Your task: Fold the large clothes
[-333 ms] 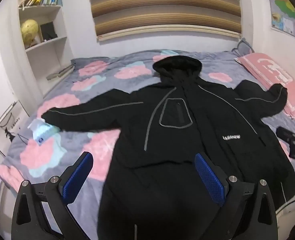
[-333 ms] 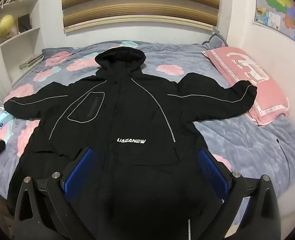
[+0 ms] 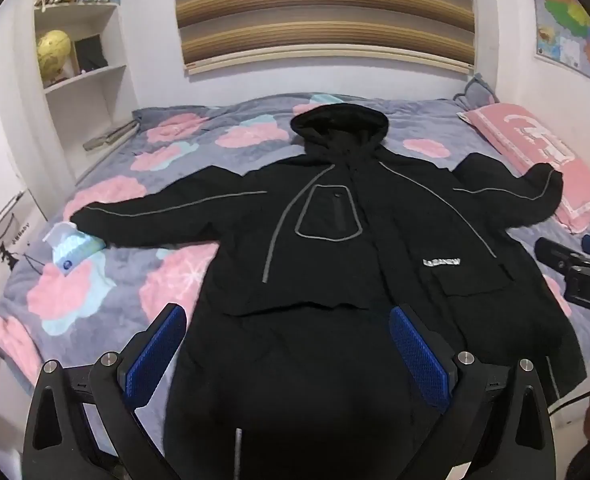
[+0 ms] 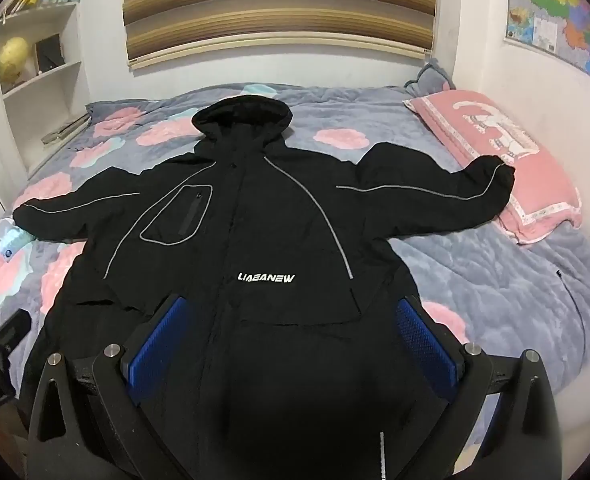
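A large black hooded jacket (image 3: 335, 240) (image 4: 263, 240) with grey piping and a white logo lies face up on the bed, sleeves spread wide and hood toward the wall. My left gripper (image 3: 287, 328) hovers open above the jacket's lower left part, nothing between its blue pads. Open too, my right gripper (image 4: 295, 320) hangs over the lower front below the logo, also holding nothing. The right gripper's body (image 3: 575, 272) shows at the right edge of the left wrist view. The jacket's hem is hidden behind both grippers.
The bed (image 4: 495, 280) carries a grey quilt with pink flowers. A pink pillow (image 4: 495, 160) lies under the right cuff, a tissue pack (image 3: 75, 248) by the left cuff. White shelves (image 3: 83, 60) stand at left; a map (image 4: 567, 20) hangs at right.
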The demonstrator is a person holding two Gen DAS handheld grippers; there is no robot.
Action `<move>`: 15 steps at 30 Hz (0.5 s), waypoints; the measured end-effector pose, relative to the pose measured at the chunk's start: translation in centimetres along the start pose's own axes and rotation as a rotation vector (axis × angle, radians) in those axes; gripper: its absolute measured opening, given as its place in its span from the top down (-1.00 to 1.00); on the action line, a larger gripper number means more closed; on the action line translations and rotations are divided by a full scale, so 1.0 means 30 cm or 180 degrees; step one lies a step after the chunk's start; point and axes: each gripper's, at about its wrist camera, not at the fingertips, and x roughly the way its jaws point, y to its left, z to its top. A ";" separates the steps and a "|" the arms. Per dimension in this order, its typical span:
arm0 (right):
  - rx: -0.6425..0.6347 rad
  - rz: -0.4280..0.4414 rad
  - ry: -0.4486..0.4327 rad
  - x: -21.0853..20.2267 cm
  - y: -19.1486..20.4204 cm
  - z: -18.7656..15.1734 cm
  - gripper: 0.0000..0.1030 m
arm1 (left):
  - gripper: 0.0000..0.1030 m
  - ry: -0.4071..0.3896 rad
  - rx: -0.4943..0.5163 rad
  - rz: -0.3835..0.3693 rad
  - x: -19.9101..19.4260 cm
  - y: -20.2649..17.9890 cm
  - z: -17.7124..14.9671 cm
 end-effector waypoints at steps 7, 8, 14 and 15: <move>-0.0006 -0.0025 0.0012 0.009 -0.028 -0.004 -1.00 | -0.96 -0.0066 -0.0057 -0.0010 -0.019 -0.045 0.005; 0.0002 -0.0015 0.0010 0.010 -0.035 -0.004 -1.00 | -0.96 -0.0111 -0.0088 0.0034 -0.025 -0.048 0.004; 0.0057 0.0046 0.0042 0.023 -0.059 -0.009 -1.00 | -0.96 -0.0177 -0.0172 0.0070 -0.036 -0.051 0.035; 0.0057 0.0043 0.0041 0.024 -0.061 -0.008 -1.00 | -0.96 -0.0152 -0.0131 0.0120 -0.033 -0.061 0.037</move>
